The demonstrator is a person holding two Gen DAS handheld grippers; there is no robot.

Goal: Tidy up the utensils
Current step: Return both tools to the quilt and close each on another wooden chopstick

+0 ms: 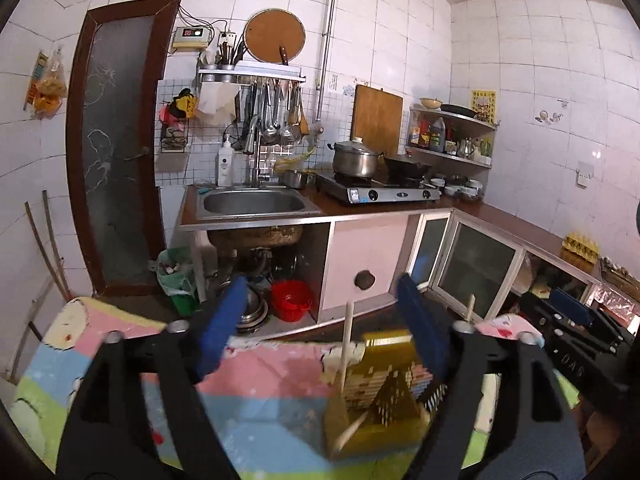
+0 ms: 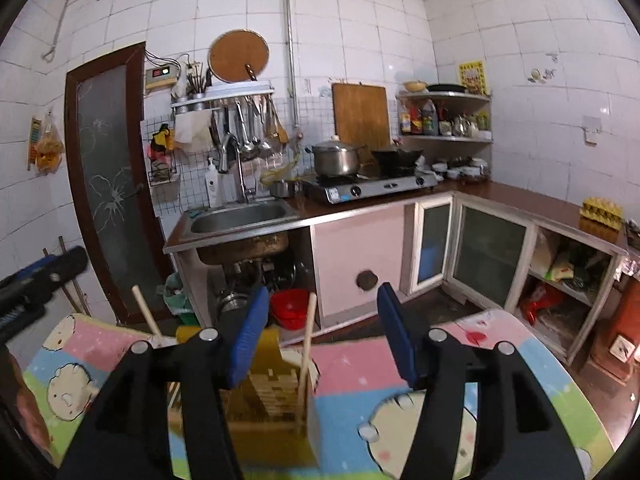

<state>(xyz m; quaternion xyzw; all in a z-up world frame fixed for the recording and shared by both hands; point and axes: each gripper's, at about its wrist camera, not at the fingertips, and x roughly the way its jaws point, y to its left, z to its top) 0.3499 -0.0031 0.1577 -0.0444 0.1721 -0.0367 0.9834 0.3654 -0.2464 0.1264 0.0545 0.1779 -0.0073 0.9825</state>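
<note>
Below both open grippers, the yellow holder (image 2: 276,396) sits off-centre, ungripped.

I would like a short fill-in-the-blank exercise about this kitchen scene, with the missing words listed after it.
1. Two wooden sticks stand in a holder whose colour is ____.
2. Both the left tool and the right tool have their jaws ____.
3. The holder rests on a cartoon-printed ____.
4. Under the sink stands a bucket whose colour is ____.

Missing words: yellow; open; mat; red
</note>
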